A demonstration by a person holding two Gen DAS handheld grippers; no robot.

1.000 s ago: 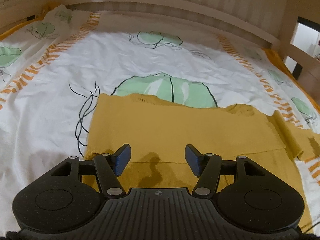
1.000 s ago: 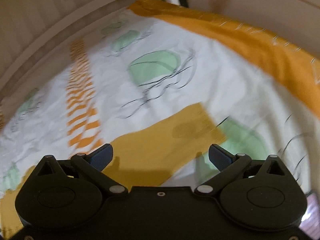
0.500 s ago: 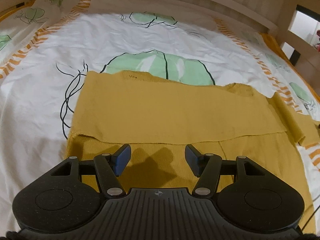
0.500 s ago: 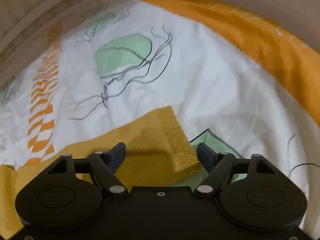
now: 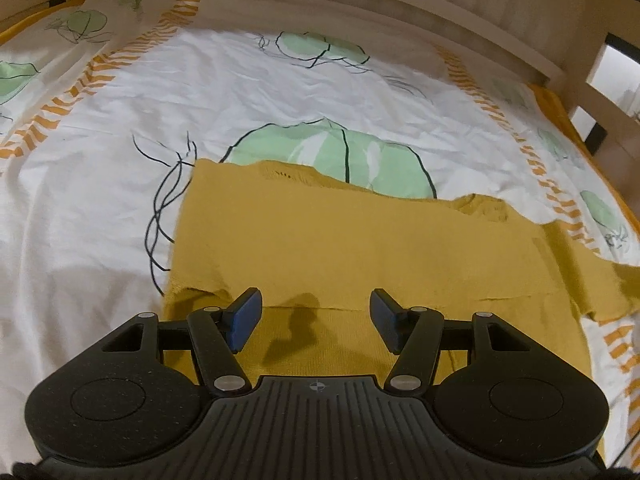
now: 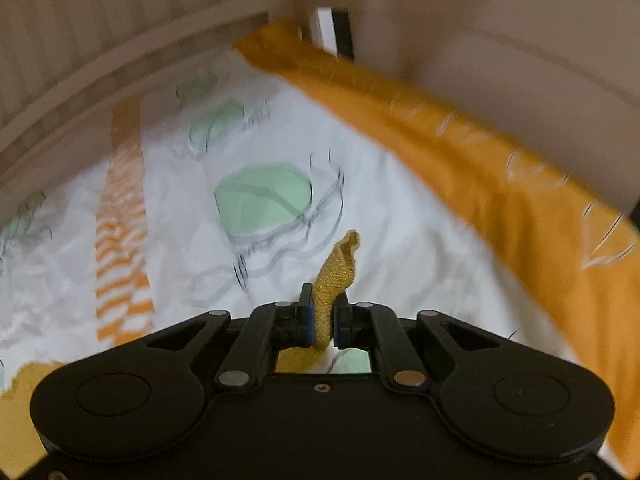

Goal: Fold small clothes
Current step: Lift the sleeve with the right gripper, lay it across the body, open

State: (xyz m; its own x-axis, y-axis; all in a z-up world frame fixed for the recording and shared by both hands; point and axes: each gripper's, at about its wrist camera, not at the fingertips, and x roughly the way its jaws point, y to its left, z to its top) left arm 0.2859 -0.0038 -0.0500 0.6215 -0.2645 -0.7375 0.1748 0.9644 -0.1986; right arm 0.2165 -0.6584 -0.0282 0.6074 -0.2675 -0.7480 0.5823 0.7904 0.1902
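— Right gripper (image 6: 322, 320)?
— Clamped on a strip of mustard garment (image 6: 334, 276), low centre of frame.
— Left gripper (image 5: 312, 316)?
— Parted, empty, above the mustard garment (image 5: 340, 240) spread mid-frame on the bedsheet (image 5: 248, 92).

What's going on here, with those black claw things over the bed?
A person is folding a small mustard-yellow knit garment on a white bedsheet with green and orange prints, holding a two-finger gripper in each hand. The right gripper has pinched the ribbed end of the garment's sleeve between its blue pads. The left gripper hangs open above the near edge of the garment, gripping nothing.
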